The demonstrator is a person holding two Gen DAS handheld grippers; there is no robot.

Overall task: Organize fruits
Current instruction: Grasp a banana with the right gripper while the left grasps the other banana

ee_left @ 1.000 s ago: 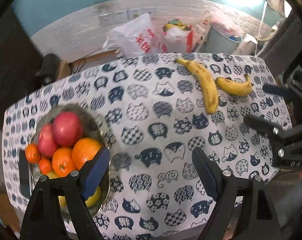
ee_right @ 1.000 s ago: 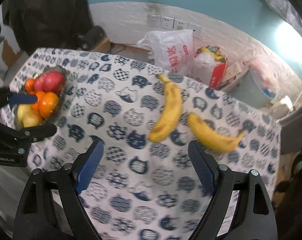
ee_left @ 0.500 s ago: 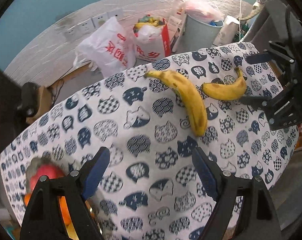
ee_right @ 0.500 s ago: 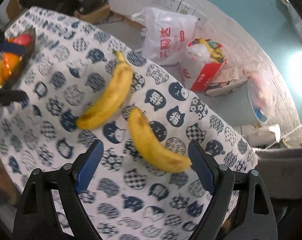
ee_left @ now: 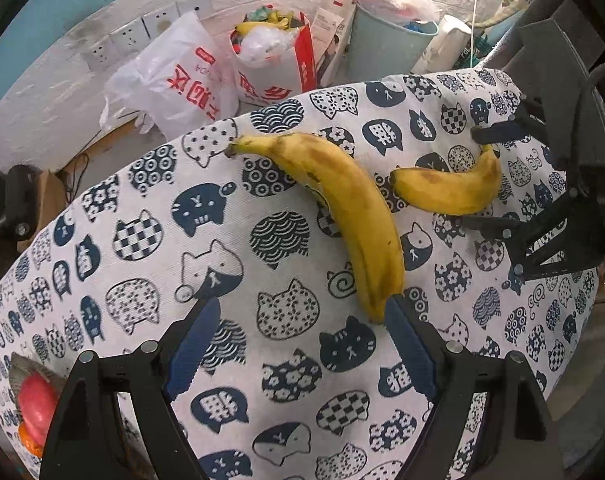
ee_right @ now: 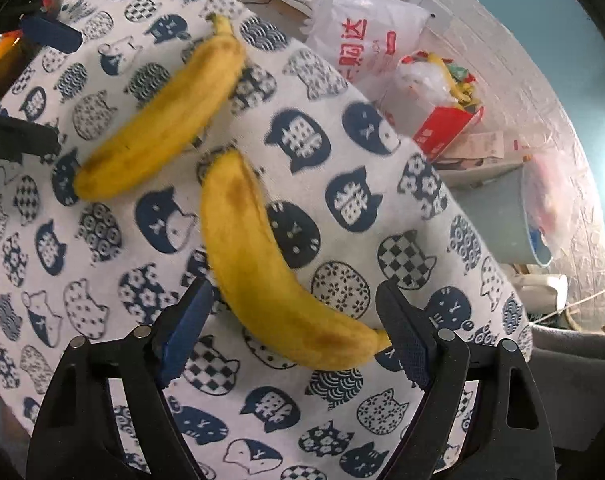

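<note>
Two ripe yellow bananas lying apart near the far edge of the table under a white cloth printed with navy cats [ee_left: 238, 240]. Longer brown-flecked banana [ee_left: 342, 208]: tip at the right pad of the wide-open, empty left gripper [ee_left: 302, 344]. Shorter curved banana [ee_right: 270, 264]: between the right gripper [ee_right: 294, 320] fingers, just closing, not yet pinched. Red apple [ee_left: 36, 400] at the left corner.

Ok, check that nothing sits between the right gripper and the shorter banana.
Nothing visible does. The right gripper, open, already straddles the shorter banana; only bare tablecloth lies around it. The longer banana lies apart, off to one side.
</note>
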